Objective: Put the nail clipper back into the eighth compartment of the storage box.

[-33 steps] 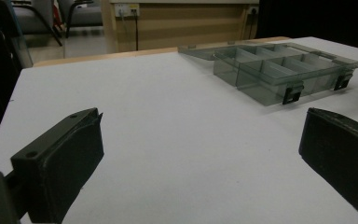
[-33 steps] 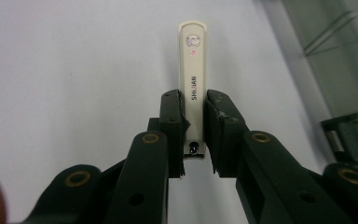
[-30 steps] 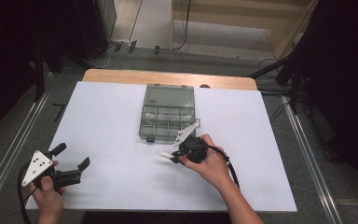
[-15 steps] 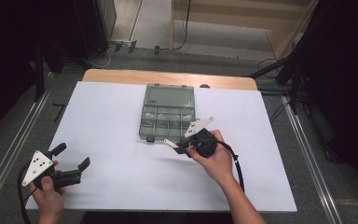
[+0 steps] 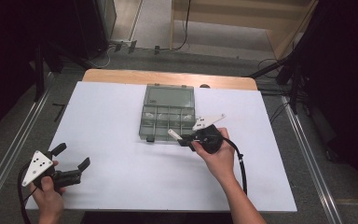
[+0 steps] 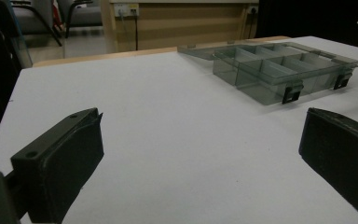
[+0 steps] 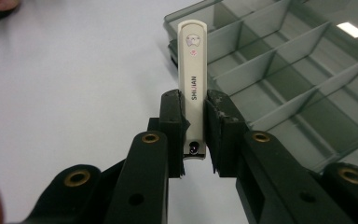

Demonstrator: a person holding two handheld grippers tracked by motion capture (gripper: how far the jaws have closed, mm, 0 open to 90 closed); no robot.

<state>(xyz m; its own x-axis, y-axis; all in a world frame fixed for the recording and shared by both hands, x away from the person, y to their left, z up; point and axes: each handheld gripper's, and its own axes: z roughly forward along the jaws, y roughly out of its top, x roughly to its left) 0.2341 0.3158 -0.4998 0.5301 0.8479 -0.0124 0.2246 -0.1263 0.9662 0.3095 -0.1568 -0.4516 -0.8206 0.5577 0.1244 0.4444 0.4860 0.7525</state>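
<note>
A slim cream-white stick [image 7: 192, 70] with printed lettering is clamped upright between the pads of my right gripper [image 7: 193, 126], which is shut on it. In the high view, the right gripper [image 5: 182, 139] hovers at the front right corner of the grey clear compartment box [image 5: 168, 122], with the stick [image 5: 173, 134] pointing left along the box's front edge. The box [image 7: 284, 79] lies open, its lid flat behind it, and the compartments I can see are empty. My left gripper [image 5: 73, 157] rests open near the table's front left, its jaws wide apart [image 6: 200, 154] with nothing between them.
The white table top [image 5: 121, 154] ends in a wooden strip [image 5: 168, 77] at the far side. Metal rails [image 5: 14, 149] run along both sides. The box [image 6: 279, 65] has two black latches on its front wall. A cable [image 5: 240, 163] trails from the right gripper.
The right hand has carried the stick to the right and away from me, closer to the box's front right corner. The left gripper has stayed where it was.
</note>
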